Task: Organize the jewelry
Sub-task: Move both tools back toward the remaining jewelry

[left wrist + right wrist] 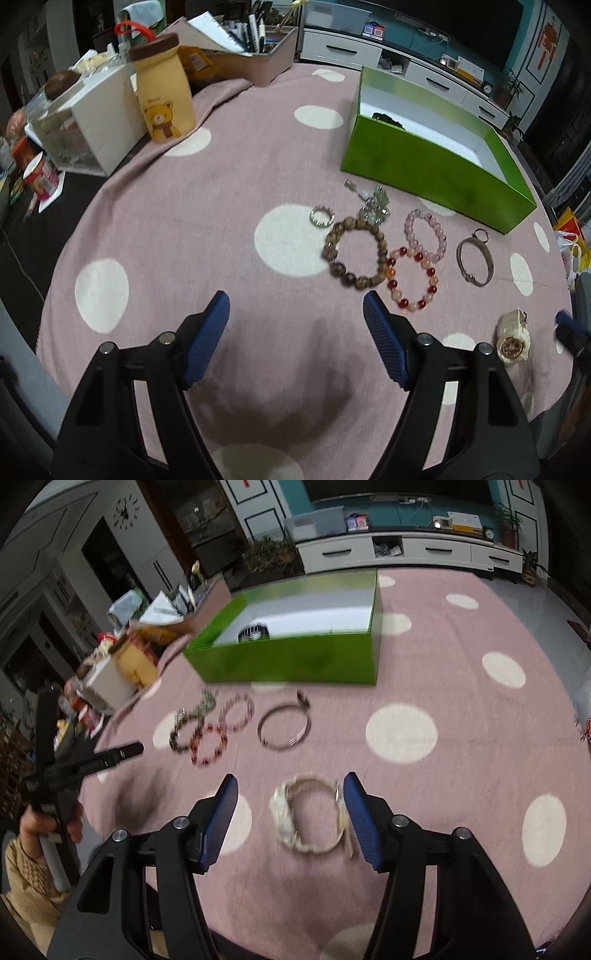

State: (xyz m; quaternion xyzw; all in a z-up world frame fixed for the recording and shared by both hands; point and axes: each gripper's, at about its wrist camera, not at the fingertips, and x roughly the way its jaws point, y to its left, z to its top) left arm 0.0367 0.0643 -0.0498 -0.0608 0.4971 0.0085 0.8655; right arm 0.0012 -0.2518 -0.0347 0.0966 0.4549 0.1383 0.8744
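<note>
My right gripper [290,810] is spread wide over the pink dotted cloth [424,657]; the cream watch [310,816] lies between its blue fingers [221,819], its strap just beside the right pad, contact unclear. My left gripper [295,339] is likewise released, with bare cloth between its pads. The wooden bead bracelet [356,253], red bracelet [413,280] and metal bangle [474,260] lie beyond it, near the green box [436,177].
</note>
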